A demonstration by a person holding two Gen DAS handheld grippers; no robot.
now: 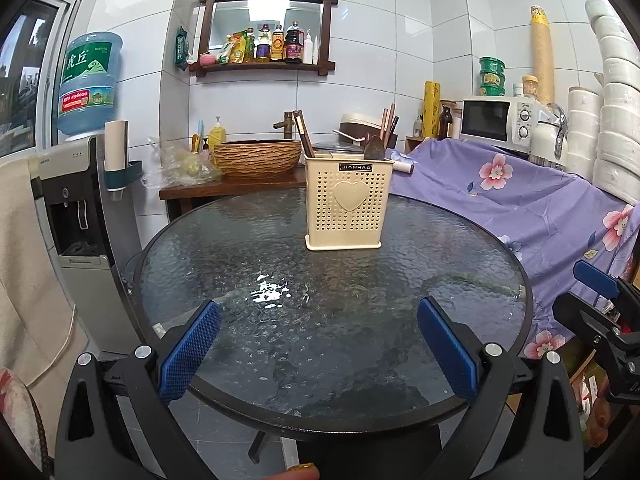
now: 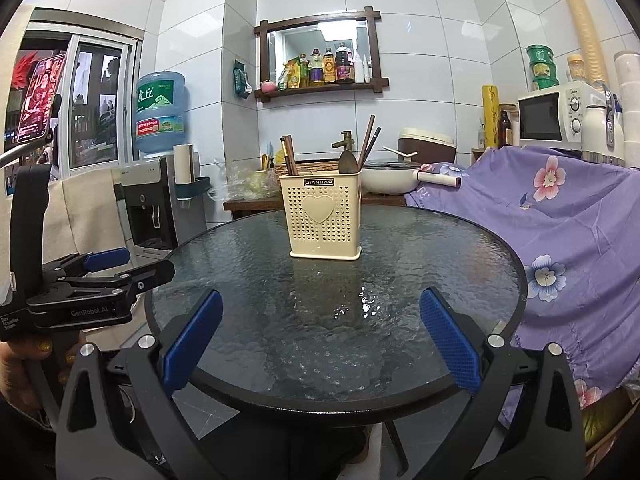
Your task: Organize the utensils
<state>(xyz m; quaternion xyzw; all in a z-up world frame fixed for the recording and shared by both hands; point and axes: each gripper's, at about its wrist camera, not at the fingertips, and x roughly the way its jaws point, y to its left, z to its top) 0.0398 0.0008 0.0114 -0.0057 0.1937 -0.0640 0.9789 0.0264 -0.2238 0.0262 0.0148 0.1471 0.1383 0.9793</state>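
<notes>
Glass table (image 1: 400,392): bare near both claws | utensil holder (image 1: 347,204): stood upright at far centre, utensils (image 1: 374,148) vertical inside, ahead of both, neither judged nearer | left gripper (image 1: 320,348): spread, empty | right gripper (image 2: 320,340): spread, empty

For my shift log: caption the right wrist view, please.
Open right gripper faces a cream utensil holder, loaded with utensils, on the round glass table.

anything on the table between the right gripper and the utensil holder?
Nothing. In the right wrist view, only bare textured glass table lies between the open right gripper and the cream utensil holder.
</notes>
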